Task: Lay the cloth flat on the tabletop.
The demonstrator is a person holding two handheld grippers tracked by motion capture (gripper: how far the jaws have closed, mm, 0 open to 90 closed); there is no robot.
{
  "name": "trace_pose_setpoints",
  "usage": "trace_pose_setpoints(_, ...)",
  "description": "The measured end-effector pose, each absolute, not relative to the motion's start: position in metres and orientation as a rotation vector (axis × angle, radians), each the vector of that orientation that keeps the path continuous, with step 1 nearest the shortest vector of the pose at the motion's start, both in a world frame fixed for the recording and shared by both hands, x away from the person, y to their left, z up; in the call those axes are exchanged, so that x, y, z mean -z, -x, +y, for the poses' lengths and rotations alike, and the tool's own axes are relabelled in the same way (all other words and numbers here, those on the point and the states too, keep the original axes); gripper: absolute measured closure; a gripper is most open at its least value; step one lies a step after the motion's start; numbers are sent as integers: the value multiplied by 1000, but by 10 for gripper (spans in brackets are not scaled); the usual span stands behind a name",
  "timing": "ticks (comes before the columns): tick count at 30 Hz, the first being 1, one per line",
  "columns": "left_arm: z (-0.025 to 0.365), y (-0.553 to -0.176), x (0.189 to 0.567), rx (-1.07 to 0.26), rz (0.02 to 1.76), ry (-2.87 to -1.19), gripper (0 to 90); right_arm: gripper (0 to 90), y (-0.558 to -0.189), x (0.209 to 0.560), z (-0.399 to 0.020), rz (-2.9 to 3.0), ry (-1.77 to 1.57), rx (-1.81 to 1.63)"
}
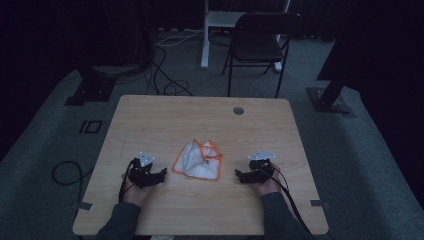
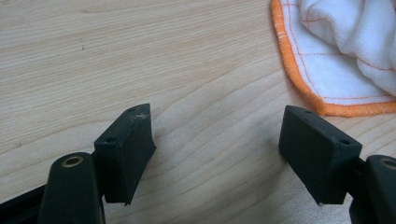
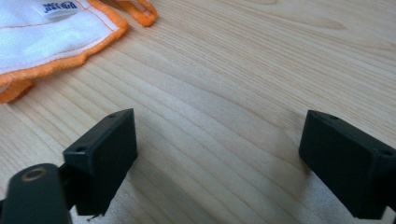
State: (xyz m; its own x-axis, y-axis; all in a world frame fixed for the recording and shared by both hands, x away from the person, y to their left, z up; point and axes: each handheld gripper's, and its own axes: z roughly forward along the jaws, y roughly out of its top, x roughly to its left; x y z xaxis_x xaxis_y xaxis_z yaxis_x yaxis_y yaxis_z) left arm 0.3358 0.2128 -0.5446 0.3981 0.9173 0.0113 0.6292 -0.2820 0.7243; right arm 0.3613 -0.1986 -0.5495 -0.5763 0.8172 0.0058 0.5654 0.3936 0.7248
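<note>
Jaws wide apart on both, nothing between them, only bare wood. Left gripper (image 1: 159,175) and right gripper (image 1: 241,174) rested low on the table (image 1: 150,115), one to each side of the cloth (image 1: 198,160). White cloth with orange hem, crumpled near the table's middle, well apart from either gripper. Small label (image 3: 60,8) on the cloth toward the right gripper. Empty chair (image 1: 260,42) beyond the far edge.

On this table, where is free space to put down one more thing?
The far half of the table is bare, from the cloth up to the round hole. The near edge between the sleeves is free too. It is tighter in the middle row: left tool, cloth, right tool, with narrow bare gaps.
</note>
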Motion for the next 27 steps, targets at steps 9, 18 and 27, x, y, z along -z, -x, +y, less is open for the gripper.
trace_pose_setpoints(9, 213, -333, 544, -584, 1308, -2005, 400, 406, -360, 546, -192, 2303, -1170, -1020)
trace_pose_setpoints(18, 212, -332, 543, -577, 1296, -2008, 482, 576, -354, 537, -188, 2286, -1146, -1060)
trace_pose_setpoints(27, 210, -333, 541, -504, 1264, -2017, 692, 734, -353, 525, -170, 2317, -1032, -1105)
